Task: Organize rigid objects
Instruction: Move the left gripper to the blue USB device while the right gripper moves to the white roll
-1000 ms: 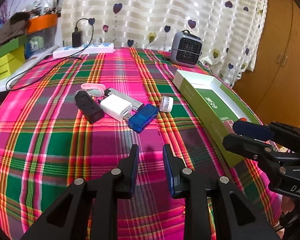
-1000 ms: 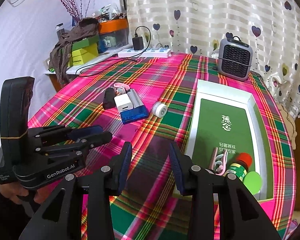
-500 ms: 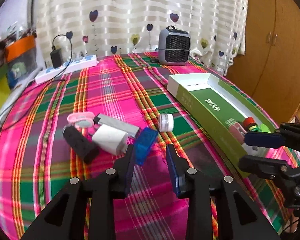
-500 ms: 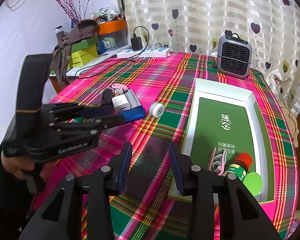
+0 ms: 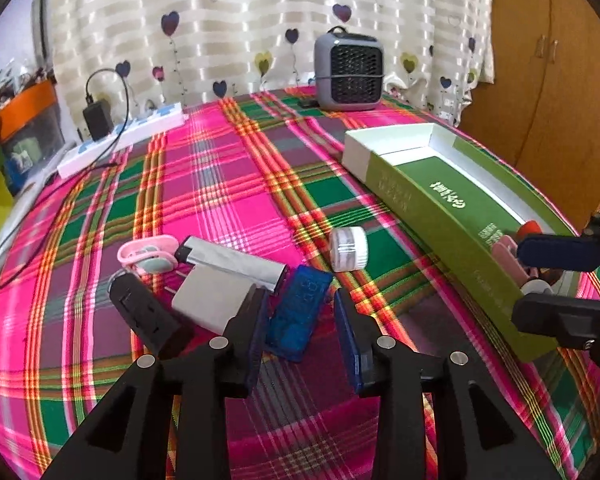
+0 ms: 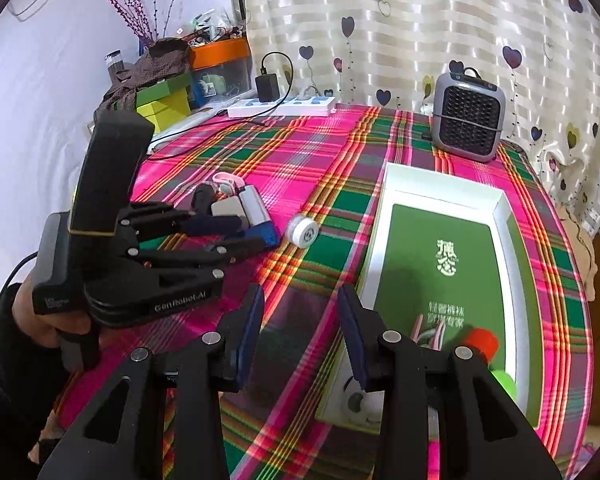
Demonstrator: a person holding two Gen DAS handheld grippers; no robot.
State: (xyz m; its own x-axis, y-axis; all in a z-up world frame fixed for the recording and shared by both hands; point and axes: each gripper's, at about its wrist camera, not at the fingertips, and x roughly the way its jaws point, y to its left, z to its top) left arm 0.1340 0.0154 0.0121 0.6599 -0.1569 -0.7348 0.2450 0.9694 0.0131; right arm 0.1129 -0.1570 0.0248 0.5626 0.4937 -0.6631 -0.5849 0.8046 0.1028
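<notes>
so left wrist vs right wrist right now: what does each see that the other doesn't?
Left wrist only: the wooden wardrobe doors, and the blue translucent device lying between its own open fingers, untouched.

Right wrist only: the hand holding the left gripper, the white wall and the dried branches.

Both: plaid tablecloth, green and white box, grey fan heater, white round jar, power strip, heart curtain and the item cluster.

The left gripper, held in a hand with a dark sleeve, pointed downward and its fingers had just been opening, while the right gripper stood with fingers apart, gripping nothing.
</notes>
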